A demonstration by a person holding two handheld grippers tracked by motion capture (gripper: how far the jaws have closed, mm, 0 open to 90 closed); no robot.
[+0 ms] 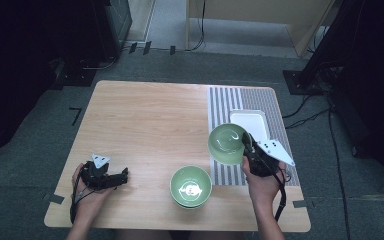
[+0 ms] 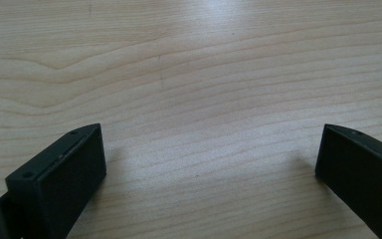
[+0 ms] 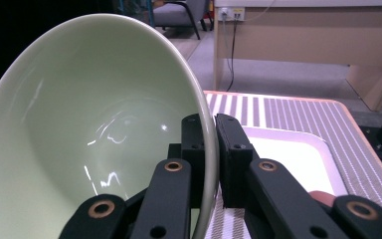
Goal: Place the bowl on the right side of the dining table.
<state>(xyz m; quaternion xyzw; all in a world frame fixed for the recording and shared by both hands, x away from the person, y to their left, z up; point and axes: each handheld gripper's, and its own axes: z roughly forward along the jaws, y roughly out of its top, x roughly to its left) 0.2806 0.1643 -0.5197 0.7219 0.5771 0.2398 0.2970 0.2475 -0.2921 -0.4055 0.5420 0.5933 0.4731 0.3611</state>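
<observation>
High view: my right gripper [image 1: 248, 141] holds a green bowl [image 1: 226, 143] tilted over the striped mat [image 1: 240, 100]; second green bowl [image 1: 191, 186] on counter [image 1: 145, 125].
Left gripper view: jaws spread, empty.
Right gripper view: jaws clamp the bowl rim [image 3: 206, 144]. No legible writing.

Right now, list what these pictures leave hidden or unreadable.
- Held green bowl: underside hidden by its own wall; left edge cut off, right gripper view.
- White tray: near part hidden by that bowl, high view.
- Pattern inside the table bowl: too small to read, high view.
- Left tool: body cut off by bottom edge, left gripper view.
</observation>
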